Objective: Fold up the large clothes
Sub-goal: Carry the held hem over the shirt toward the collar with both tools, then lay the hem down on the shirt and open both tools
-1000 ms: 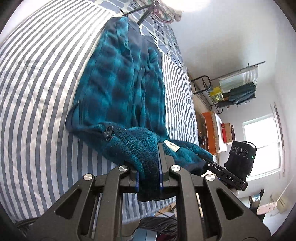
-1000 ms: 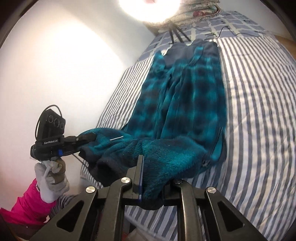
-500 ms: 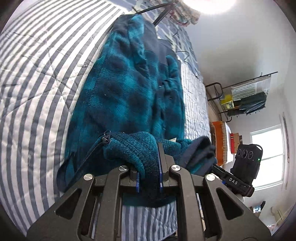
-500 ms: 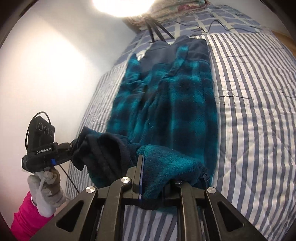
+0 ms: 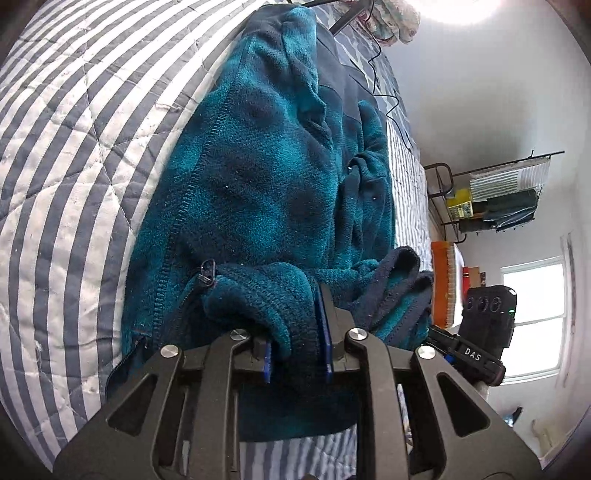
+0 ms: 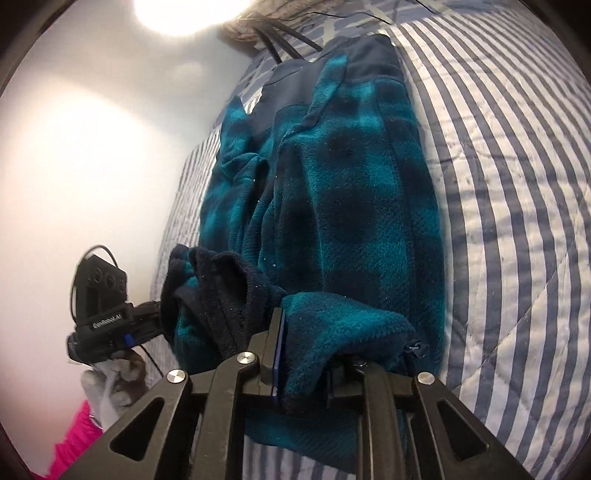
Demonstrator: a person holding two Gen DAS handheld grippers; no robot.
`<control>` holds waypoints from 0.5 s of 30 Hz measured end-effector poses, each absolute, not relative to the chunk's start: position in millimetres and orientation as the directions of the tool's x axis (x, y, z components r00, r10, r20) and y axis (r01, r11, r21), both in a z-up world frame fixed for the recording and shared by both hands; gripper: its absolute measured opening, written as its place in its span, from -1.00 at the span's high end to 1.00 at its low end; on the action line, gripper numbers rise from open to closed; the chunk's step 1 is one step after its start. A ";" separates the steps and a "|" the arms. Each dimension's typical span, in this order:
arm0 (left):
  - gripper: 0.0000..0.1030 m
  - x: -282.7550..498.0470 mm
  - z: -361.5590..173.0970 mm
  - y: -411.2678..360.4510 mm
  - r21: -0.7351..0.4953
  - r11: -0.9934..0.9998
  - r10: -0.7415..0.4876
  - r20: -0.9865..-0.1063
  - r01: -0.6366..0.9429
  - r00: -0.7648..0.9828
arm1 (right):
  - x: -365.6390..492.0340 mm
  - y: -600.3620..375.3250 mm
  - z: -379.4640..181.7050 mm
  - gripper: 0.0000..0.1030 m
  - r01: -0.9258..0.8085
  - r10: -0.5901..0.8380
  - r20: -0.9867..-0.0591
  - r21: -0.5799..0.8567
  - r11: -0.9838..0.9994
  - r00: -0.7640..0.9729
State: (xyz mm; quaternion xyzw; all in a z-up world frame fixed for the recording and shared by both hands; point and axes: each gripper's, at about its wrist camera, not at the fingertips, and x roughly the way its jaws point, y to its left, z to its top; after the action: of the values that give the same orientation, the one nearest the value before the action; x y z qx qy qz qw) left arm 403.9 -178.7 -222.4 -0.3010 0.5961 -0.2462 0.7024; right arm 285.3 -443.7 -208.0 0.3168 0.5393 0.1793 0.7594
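A teal and navy plaid fleece jacket (image 5: 266, 177) lies lengthwise on a striped bed quilt (image 5: 74, 122), sleeves folded inward. It also fills the right wrist view (image 6: 343, 206). My left gripper (image 5: 295, 354) is shut on the jacket's near hem, beside the zipper pull (image 5: 207, 271). My right gripper (image 6: 306, 365) is shut on the other corner of the same hem. Both hold the hem lifted and doubled over the jacket's body. Each gripper shows in the other's view, the right one (image 5: 476, 354) and the left one (image 6: 107, 325).
The striped quilt (image 6: 517, 184) spreads wide beside the jacket. Black cables (image 5: 384, 74) and a patterned pillow (image 5: 399, 22) lie at the head of the bed. A metal rack with boxes (image 5: 491, 199) and a window (image 5: 532, 317) stand past the bed's far side.
Both grippers have carried the held hem forward over the jacket toward the collar. The jacket looks nearer and larger, and the fold has grown.
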 end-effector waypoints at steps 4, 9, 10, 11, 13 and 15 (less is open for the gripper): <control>0.22 404.0 -212.3 -170.7 -0.767 0.642 -0.754 -0.635 -0.014 0.166 | 280.9 -458.9 -208.3 0.55 0.122 0.676 -0.649 0.747 0.654 0.350; 0.02 403.9 -198.7 -163.8 -0.816 0.578 -0.805 -0.571 -0.004 0.162 | 269.8 -477.7 -199.3 0.29 0.125 0.756 -0.536 0.838 0.532 0.375; -0.05 404.1 -196.9 -162.7 -0.827 0.562 -0.815 -0.556 -0.007 0.161 | 268.4 -480.0 -197.5 0.28 0.122 0.770 -0.513 0.852 0.508 0.379; -0.05 404.9 -195.7 -161.4 -0.834 0.552 -0.822 -0.546 -0.008 0.161 | 266.4 -484.8 -195.7 0.26 0.118 0.782 -0.493 0.865 0.488 0.382; -0.06 406.3 -193.7 -158.2 -0.849 0.527 -0.837 -0.523 -0.017 0.163 | 263.3 -488.9 -193.3 0.24 0.110 0.794 -0.471 0.877 0.467 0.384; -0.07 406.2 -193.7 -155.1 -0.858 0.512 -0.845 -0.510 -0.031 0.158 | 261.4 -491.7 -195.3 0.18 0.120 0.813 -0.434 0.899 0.422 0.388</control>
State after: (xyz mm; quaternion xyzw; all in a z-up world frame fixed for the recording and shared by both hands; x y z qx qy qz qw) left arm 406.2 -155.1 -193.7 -0.3845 0.5698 -0.3101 0.6567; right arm 261.4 -491.7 -195.3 0.4742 0.4918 0.2530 0.6851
